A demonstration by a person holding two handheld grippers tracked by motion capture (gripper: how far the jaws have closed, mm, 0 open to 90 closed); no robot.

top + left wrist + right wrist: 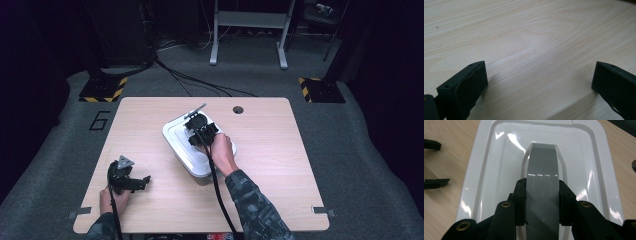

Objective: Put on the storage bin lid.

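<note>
Right gripper [542, 202] sits on top of a white plastic container lid [489, 170], jaws clamped from both sides on the lid's grey handle [542, 165]; in the right gripper view both black pads press flat against the handle's flanks, with the grey strip running straight up between them. The handle lies in a recessed well along the lid's middle. High view: the white lidded container [180, 145] stands near the centre of the light wooden table [280, 150], slightly to the left of the middle and turned at an angle to the table edges; the right gripper [200, 131] rests on it from above, the person's right hand [222, 152] behind it over the container's near right corner, cable trailing back along the camouflage sleeve [252, 205]. Left gripper [131, 181] lies low by the near left part of the table, well apart from the container, held by the left hand [112, 197]. Left gripper view: its two jaws stand wide apart with bare wood grain between them, nothing gripped. The left gripper's open jaw tips also show at the left edge of the right gripper view, beside the lid.
</note>
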